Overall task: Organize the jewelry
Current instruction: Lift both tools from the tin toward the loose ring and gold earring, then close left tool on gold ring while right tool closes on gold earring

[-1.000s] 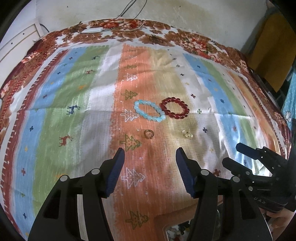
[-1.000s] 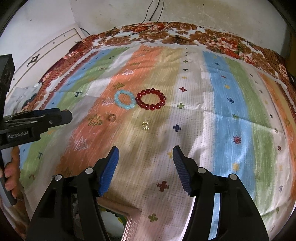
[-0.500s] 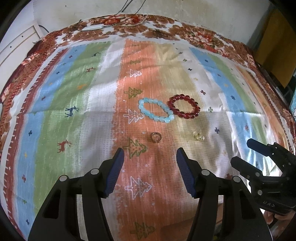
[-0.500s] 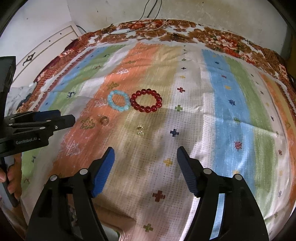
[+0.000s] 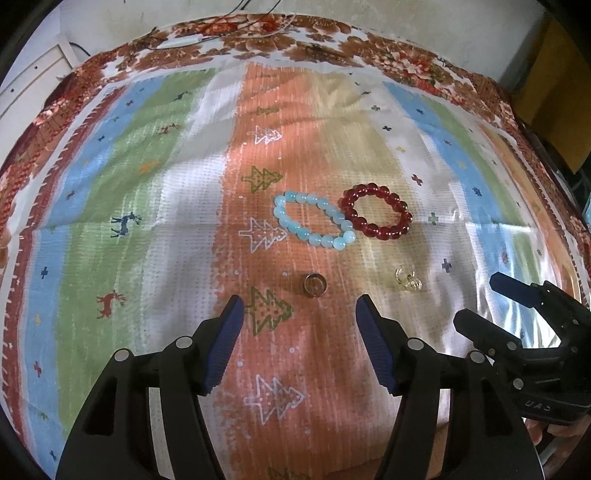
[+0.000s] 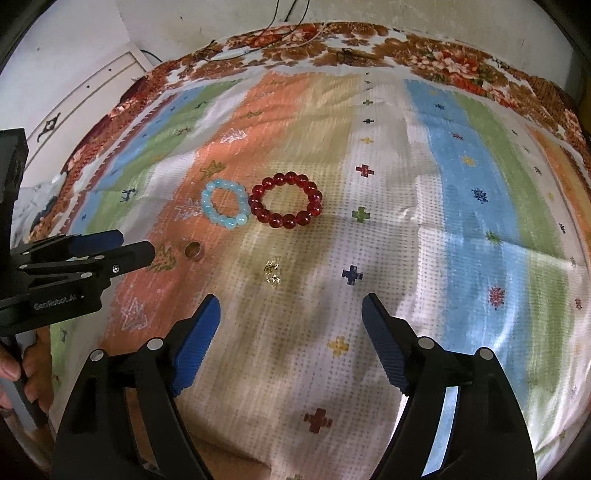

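A light blue bead bracelet [image 5: 314, 220] and a dark red bead bracelet [image 5: 376, 216] lie side by side on the striped cloth [image 5: 147, 229]. A brown metal ring [image 5: 314, 285] lies nearer, just ahead of my open left gripper [image 5: 299, 314]. A small gold ring [image 5: 408, 279] lies to its right. In the right wrist view the blue bracelet [image 6: 223, 207], red bracelet [image 6: 285, 205], brown ring [image 6: 194, 251] and gold ring [image 6: 273, 274] all show, with the gold ring just ahead of my open right gripper [image 6: 291, 314]. Both grippers are empty.
The cloth has a floral border [image 5: 332, 40] at its far edge, with cables [image 5: 229, 27] lying on it. A white panel [image 6: 88, 96] stands at the left. The right gripper shows at the right of the left wrist view [image 5: 517, 317].
Both grippers have moved forward toward the jewelry. A box with small items at the near edge has dropped out of view. Both stay open.
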`<state>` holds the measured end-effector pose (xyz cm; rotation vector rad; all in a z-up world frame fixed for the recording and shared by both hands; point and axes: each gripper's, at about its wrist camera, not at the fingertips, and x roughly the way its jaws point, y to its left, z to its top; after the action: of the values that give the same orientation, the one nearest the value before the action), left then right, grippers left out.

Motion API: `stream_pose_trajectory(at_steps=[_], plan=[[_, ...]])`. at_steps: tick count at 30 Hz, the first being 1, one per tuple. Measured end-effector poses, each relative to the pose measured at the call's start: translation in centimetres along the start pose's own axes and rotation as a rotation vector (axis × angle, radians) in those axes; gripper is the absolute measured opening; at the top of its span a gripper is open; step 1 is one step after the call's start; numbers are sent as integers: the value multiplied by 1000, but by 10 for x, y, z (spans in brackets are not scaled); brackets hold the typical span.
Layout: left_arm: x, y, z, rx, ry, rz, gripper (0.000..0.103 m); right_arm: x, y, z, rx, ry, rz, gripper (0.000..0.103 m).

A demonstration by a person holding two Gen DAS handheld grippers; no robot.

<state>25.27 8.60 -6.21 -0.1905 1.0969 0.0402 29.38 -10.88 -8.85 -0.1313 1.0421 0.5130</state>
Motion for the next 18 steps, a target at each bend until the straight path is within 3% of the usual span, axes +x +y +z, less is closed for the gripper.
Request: stream_pose_trajectory(at_steps=[18], plan=[[37,0,13,-6,71,-24,63,33,1,13,-20,49,16,79]])
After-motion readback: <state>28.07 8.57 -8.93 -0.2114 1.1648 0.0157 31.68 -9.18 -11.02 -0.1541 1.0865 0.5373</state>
